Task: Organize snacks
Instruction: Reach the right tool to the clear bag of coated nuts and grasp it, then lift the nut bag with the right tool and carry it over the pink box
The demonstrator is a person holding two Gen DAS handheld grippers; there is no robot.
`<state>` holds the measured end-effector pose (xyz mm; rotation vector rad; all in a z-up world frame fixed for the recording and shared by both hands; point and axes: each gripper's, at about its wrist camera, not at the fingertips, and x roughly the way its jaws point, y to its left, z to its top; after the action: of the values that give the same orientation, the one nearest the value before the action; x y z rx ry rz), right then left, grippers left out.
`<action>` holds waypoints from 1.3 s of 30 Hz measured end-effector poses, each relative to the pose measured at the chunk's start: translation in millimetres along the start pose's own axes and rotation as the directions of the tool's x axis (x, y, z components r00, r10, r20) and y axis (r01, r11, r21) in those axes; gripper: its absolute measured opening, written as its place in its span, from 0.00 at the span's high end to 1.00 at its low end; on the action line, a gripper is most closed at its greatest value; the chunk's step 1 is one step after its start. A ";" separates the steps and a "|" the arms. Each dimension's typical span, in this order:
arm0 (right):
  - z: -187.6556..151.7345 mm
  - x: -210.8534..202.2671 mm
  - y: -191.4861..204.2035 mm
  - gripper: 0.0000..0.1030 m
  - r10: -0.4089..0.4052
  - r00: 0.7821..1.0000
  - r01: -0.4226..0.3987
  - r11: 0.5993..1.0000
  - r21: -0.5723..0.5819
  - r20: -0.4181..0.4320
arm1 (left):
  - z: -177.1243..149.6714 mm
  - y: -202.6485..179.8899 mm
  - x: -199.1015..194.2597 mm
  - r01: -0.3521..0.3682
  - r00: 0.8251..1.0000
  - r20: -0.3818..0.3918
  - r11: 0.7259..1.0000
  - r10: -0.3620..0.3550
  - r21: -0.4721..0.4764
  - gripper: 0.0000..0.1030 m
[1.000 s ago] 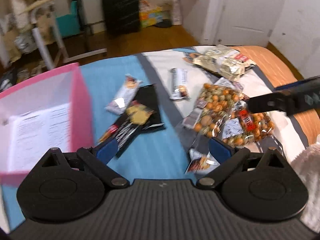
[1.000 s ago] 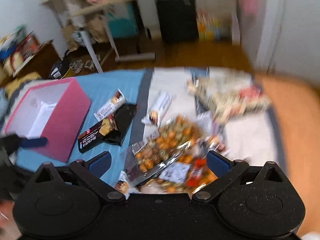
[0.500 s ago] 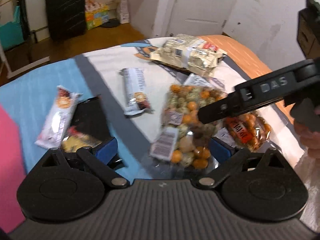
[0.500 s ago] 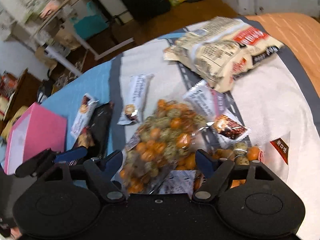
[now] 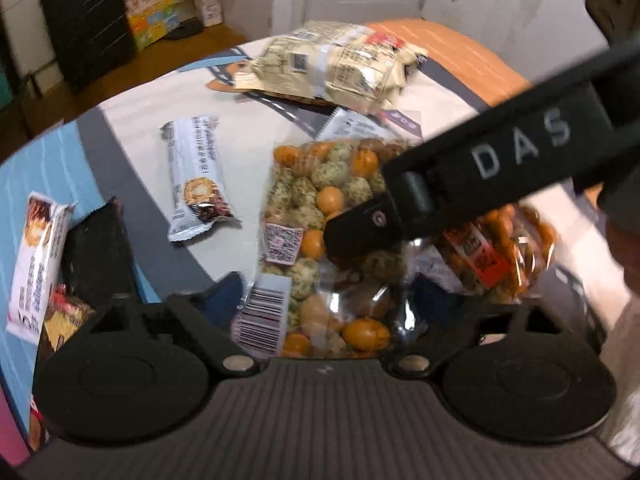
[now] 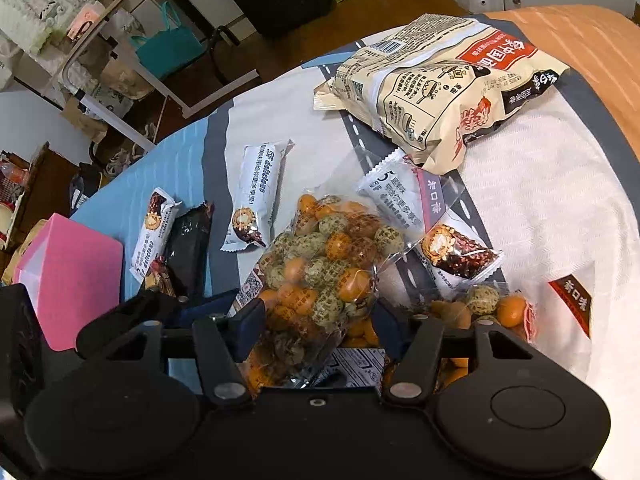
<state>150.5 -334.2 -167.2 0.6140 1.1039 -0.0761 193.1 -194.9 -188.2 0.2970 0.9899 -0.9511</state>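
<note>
A clear bag of orange and green coated nuts (image 5: pixel 316 216) (image 6: pixel 320 264) lies on the bed. My left gripper (image 5: pixel 326 296) is open, its blue pads on either side of the bag's near end. My right gripper (image 6: pixel 318 320) is also open and straddles the same bag; its black finger (image 5: pixel 472 176) crosses the left wrist view above the bag. A second nut bag (image 5: pixel 500 248) (image 6: pixel 480 308) lies to the right. A pink box (image 6: pixel 68 272) stands at the left.
White snack bars (image 6: pixel 256 196) (image 6: pixel 154 234) (image 5: pixel 196 176), a black packet (image 6: pixel 188 252) and a large beige noodle pack (image 6: pixel 444 84) (image 5: pixel 332 64) lie on the bed. A black suitcase (image 5: pixel 84 20) and a rack stand on the floor beyond.
Both grippers moved forward and down over the nut bag. The right gripper's jaws narrowed around it. The pink box slid out of the left wrist view.
</note>
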 end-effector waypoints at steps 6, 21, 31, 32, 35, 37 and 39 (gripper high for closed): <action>1.2 3.7 2.7 0.42 0.013 1.000 -0.013 1.000 -0.019 0.005 | -0.7 -7.0 -3.9 -0.044 0.999 -0.011 0.999 0.044 -0.028 0.30; -15.5 -15.9 14.8 0.46 0.104 0.994 -0.105 0.992 -0.070 -0.022 | 4.1 -21.8 -33.6 -0.121 0.988 -0.108 0.991 0.115 -0.054 0.35; -26.8 -27.1 25.6 0.48 0.127 0.989 -0.132 0.988 -0.077 -0.072 | -7.9 -33.6 -58.6 -0.156 0.983 -0.102 0.986 0.150 -0.052 0.36; -26.4 -24.9 24.6 0.49 0.124 0.989 -0.130 0.989 -0.074 -0.076 | -10.9 -31.7 -56.9 -0.153 0.985 -0.095 0.987 0.147 -0.056 0.36; -22.3 -15.3 18.8 0.51 0.126 0.987 -0.131 0.990 -0.049 -0.099 | -15.7 -24.9 -49.1 -0.131 0.988 -0.087 0.988 0.125 -0.077 0.36; -21.7 -7.9 16.8 0.51 0.125 0.985 -0.130 0.991 -0.038 -0.116 | -17.7 -21.7 -42.5 -0.122 0.989 -0.094 0.989 0.114 -0.087 0.34; -22.1 -3.1 17.7 0.51 0.117 0.985 -0.124 0.991 -0.044 -0.128 | -20.7 -21.9 -38.2 -0.124 0.988 -0.097 0.990 0.117 -0.061 0.30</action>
<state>137.4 -309.2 -163.8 0.6441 1.1836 0.0965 156.1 -174.2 -164.2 0.3438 1.0745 -0.7985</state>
